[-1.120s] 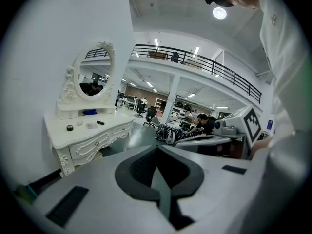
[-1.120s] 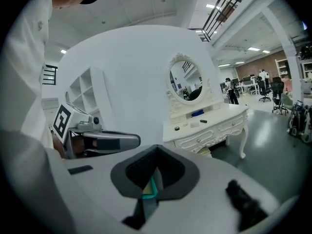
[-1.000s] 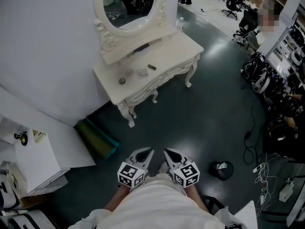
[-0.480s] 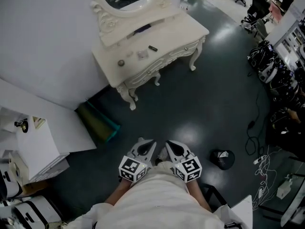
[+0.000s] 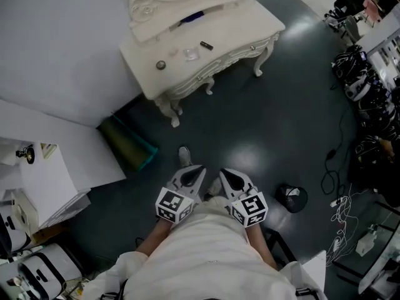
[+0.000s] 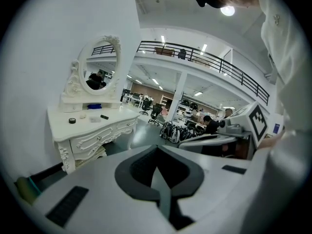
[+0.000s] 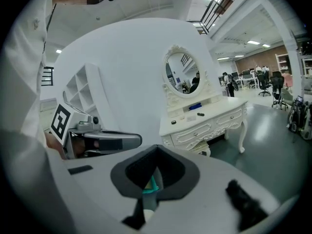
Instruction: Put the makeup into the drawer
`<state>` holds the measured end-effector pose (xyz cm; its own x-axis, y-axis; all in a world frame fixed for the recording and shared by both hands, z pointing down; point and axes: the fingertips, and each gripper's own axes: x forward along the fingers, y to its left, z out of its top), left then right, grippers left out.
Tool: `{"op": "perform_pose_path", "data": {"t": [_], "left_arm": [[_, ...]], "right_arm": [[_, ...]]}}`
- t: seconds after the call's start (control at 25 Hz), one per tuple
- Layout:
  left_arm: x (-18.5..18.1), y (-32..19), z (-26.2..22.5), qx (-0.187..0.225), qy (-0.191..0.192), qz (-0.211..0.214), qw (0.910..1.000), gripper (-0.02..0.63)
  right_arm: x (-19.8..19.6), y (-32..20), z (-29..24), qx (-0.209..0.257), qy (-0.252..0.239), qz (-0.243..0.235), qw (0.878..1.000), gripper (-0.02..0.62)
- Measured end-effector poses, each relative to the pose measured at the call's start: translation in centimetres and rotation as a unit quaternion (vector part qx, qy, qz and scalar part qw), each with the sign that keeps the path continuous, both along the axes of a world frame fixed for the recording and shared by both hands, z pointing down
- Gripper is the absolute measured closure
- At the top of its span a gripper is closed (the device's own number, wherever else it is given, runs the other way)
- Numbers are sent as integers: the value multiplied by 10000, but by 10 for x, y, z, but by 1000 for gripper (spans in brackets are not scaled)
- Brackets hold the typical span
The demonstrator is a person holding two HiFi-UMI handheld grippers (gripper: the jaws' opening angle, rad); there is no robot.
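A white carved dressing table [image 5: 247,24] stands far ahead at the top of the head view. On its top lie a small round dark jar [image 5: 160,65], a pale flat packet [image 5: 190,54] and a black tube [image 5: 206,45]; a blue item [image 5: 192,17] rests on the shelf under the mirror. The drawer fronts [image 5: 215,64] are closed. My left gripper [image 5: 195,171] and right gripper [image 5: 226,175] sit side by side close to my body, both shut and empty. In the gripper views the table [image 6: 117,118] [image 7: 219,113] is well beyond the left gripper [image 6: 158,177] and right gripper [image 7: 155,179].
A green box with a teal rim [image 5: 128,149] sits on the dark floor by the table's left leg. A white shelf unit [image 5: 44,192] is at the left. A black round object [image 5: 291,197], cables [image 5: 331,167] and bags [image 5: 356,80] lie at the right.
The dressing table has slid toward the top of the head view, and a shoe now shows just ahead of the grippers. Both grippers sit slightly lower and stay shut.
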<state>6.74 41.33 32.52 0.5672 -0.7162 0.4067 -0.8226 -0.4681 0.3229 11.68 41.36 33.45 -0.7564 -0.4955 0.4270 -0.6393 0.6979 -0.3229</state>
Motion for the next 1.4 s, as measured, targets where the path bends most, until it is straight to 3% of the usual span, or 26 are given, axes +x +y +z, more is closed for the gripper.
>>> {"op": "perform_pose_path", "data": {"t": [0.2, 0.48, 0.92, 1.12, 1.4], "left_arm": [[-23, -45, -7, 115, 46, 14, 9999, 597], [-82, -108, -23, 277, 27, -64, 9996, 597], [-169, -158, -16, 230, -63, -32, 9997, 597], [-184, -173, -9, 104, -5, -87, 9999, 597], [-171, -205, -2, -125, 165, -281, 9994, 597]], "right_arm": [[-20, -42, -3, 89, 85, 37, 9999, 583], [-79, -110, -19, 281, 143, -37, 9995, 583], [-163, -171, -14, 290, 220, -37, 9993, 583], [-172, -183, -4, 169, 288, -57, 9994, 583], [-151, -216, 4, 4, 370, -49, 9993, 581]]}}
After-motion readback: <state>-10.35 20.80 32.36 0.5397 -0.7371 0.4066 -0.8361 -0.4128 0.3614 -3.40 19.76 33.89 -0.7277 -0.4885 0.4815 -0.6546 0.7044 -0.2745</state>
